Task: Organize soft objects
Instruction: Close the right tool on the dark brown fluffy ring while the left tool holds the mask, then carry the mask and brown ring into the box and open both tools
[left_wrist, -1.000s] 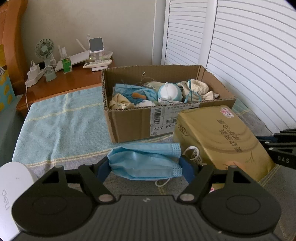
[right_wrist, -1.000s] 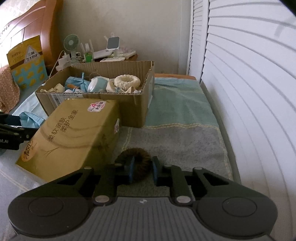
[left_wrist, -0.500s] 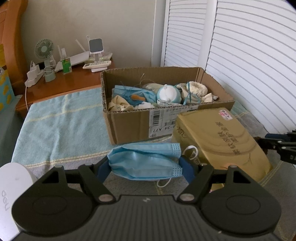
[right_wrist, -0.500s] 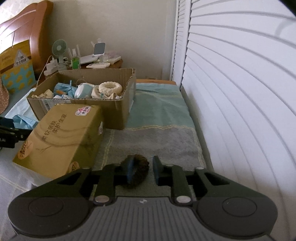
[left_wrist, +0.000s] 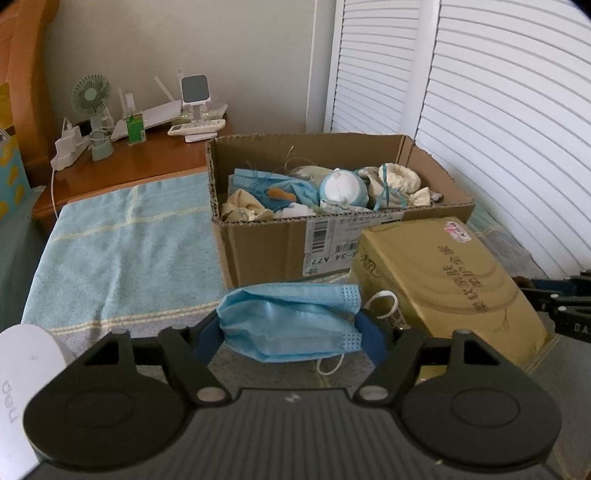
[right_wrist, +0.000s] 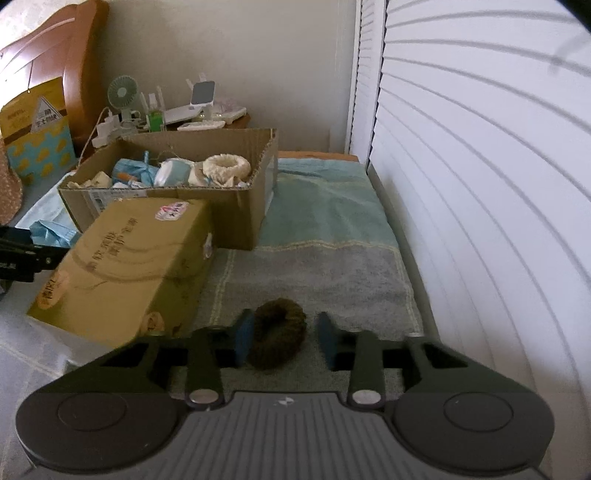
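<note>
My left gripper (left_wrist: 290, 326) holds a blue face mask (left_wrist: 291, 321) off the bed. Its jaws are closing and the pads press on the mask's two ends, bunching it; an ear loop dangles below. My right gripper (right_wrist: 283, 321) stands open around a brown fuzzy scrunchie (right_wrist: 277, 338) lying on the grey towel. The scrunchie touches the left pad and a gap shows at the right pad. Behind stands an open cardboard box (left_wrist: 266, 254) (right_wrist: 236, 218) with several soft items in it. In the right wrist view the left gripper (right_wrist: 22, 254) shows at the left edge.
A yellow tissue pack (left_wrist: 443, 280) (right_wrist: 129, 258) lies in front of the box, between the two grippers. White louvred doors (right_wrist: 480, 184) run along the right. A wooden nightstand (left_wrist: 122, 173) holds a fan and small devices. A white object (left_wrist: 22, 365) sits at lower left.
The right gripper's jaws have parted from the scrunchie, which now rests on the towel against the left pad. The left jaws have drawn in slightly, crumpling the mask more.
</note>
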